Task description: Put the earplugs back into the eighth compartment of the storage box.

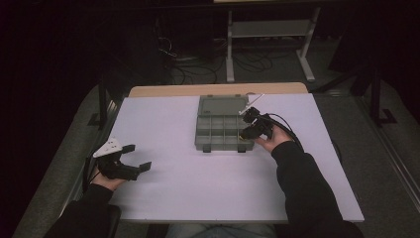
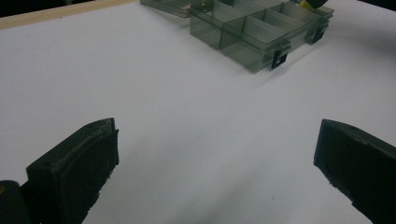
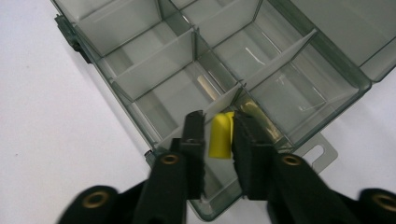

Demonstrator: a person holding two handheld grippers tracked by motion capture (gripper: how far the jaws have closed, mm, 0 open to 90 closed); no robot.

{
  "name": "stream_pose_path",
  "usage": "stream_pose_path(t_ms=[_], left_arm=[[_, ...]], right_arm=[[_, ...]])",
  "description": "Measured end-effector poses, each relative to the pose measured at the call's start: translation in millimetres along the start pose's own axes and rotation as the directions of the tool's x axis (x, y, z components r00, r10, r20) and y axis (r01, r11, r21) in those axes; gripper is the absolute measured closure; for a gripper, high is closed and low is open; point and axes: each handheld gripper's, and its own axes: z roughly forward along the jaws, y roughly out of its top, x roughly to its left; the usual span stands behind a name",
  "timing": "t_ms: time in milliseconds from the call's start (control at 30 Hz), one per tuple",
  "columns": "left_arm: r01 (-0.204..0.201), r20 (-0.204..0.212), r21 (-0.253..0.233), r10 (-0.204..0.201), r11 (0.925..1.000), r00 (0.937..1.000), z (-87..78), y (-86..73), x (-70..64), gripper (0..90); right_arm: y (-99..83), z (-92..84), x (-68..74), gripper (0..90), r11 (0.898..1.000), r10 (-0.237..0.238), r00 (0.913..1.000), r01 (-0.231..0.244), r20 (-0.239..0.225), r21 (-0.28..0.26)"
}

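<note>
I am sorting a small yellow piece point(image 3: 222, 136) into the organiser box point(image 1: 221, 130), and by my reading the job is close to its end for this piece: it is already over the box, at the near corner compartment on my right, but not yet lying on the compartment floor. What is left, as I judge it, is to let it drop clear of the pads and draw my hand away. The other compartments look empty from where I see them, and the box lid lies flat and open on the far side of the box.

My right hand-held gripper point(image 3: 218, 133) hangs above that corner of the box, pointing down into it. Its jaws stand only a little apart. The yellow piece sits between them, against the right pad, with a thin gap on the left side, so I take it as loosened rather than clamped; whether it clings to the right pad or is already slipping I cannot tell. In the high view the same gripper point(image 1: 246, 132) shows at the box's right front corner, with a spot of yellow at its tip.

My left hand-held gripper point(image 1: 134, 157) rests well away from the box, toward my left on the bench point(image 1: 173, 188), jaws wide apart with nothing between them but bare white surface.
</note>
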Motion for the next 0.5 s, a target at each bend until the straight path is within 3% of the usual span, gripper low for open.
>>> stream_pose_path(t_ms=[133,233,367,500], left_arm=[[0.001,0.0,-0.001,-0.001,1.0,1.0,0.1,0.0,0.0,0.0],[-0.001,0.0,0.0,0.001,1.0,1.0,0.2,0.0,-0.1,0.0],[-0.002,-0.001,0.002,0.002,1.0,1.0,0.1,-0.1,-0.1,0.0],[-0.002,-0.002,0.002,0.002,1.0,1.0,0.0,-0.1,-0.2,0.0]], right_arm=[[-3.8,-4.6,0.4,57.7,1.0,0.01,0.9999,-0.009,0.009,-0.023],[-8.0,-10.0,-0.7,43.9,0.999,0.015,0.9994,-0.014,0.031,-0.044],[-15.5,-18.3,-4.4,30.5,0.994,0.038,0.9992,-0.037,0.01,-0.101],[-20.9,-24.5,-4.6,17.0,0.992,0.038,0.9993,-0.038,0.0,-0.121]])
